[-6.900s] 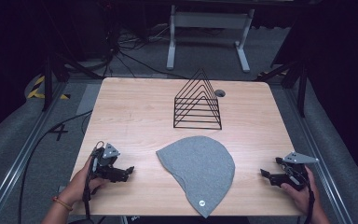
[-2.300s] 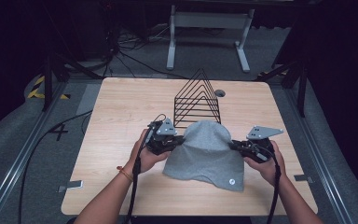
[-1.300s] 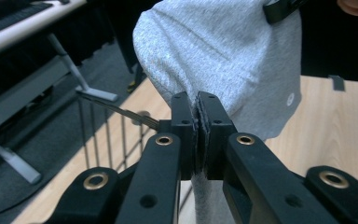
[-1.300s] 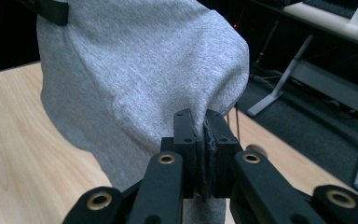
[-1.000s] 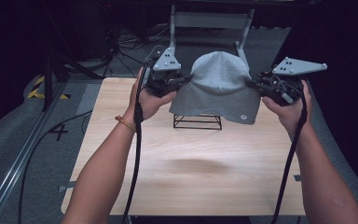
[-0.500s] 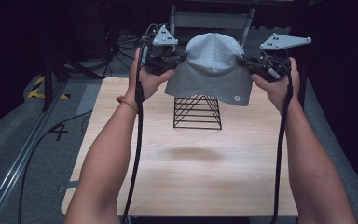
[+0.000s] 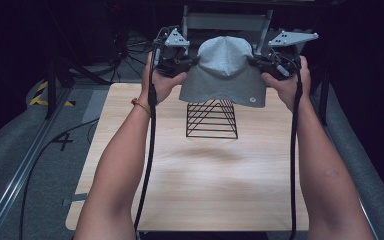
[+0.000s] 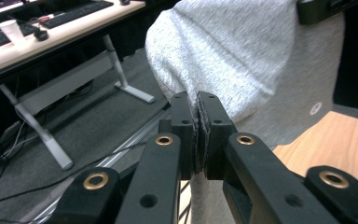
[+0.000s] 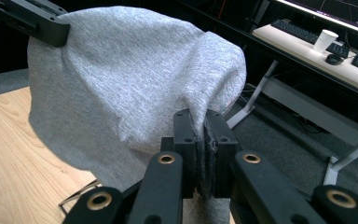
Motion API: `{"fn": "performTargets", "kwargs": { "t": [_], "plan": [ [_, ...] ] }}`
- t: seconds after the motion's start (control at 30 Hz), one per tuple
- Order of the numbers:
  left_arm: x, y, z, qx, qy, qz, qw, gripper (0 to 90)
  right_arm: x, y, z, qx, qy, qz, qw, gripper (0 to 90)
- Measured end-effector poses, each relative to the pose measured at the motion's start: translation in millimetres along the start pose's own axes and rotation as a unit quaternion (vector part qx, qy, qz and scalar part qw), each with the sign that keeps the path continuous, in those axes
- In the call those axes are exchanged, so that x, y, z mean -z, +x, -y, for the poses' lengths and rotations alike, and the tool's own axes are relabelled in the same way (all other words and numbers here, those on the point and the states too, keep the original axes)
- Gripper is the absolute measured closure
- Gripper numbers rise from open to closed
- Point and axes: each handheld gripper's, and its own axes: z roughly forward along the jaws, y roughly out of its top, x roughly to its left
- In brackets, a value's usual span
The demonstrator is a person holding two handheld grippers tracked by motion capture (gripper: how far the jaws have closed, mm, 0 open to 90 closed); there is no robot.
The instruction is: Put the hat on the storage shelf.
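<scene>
Both claws, left (image 7: 190, 64) and right (image 7: 258, 62), still pinch the grey beanie (image 7: 223, 70) (now farther beyond the wire rack (image 7: 212, 119)).

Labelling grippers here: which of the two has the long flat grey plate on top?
The right gripper: its grey plate is long and flat, while the left gripper bears a small peaked one.

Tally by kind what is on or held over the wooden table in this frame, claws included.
Grey cloth cap: 1
Black wire rack: 1
Claws, left and right, both shut on the cap: 2
Total: 4
</scene>
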Motion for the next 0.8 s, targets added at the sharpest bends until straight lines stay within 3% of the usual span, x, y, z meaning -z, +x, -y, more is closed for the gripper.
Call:
{"fn": "performTargets", "kwargs": {
  "t": [0.17,0.4,0.5,0.8],
  "plan": [
    [-3.9,8.3,-0.4,0.010,-0.012,-0.001,0.9999,86.4,-7.9,-0.5,-0.8,-0.006,-0.003,0.000,1.0000,85.2],
    [-7.6,16.7,-6.4,0.009,-0.010,-0.011,0.9999,86.4,-15.7,-4.5,-9.3,-0.002,-0.012,-0.001,0.9999,85.2],
    [-10.3,17.6,-9.7,0.003,-0.006,-0.003,1.0000,86.4,-21.6,-6.2,-10.1,-0.005,-0.014,-0.006,0.9999,85.2],
    [-16.4,8.6,9.0,0.009,0.003,0.015,0.9998,86.4,-24.9,-1.1,5.2,0.003,0.006,-0.023,0.9997,85.2]
  ]
}}
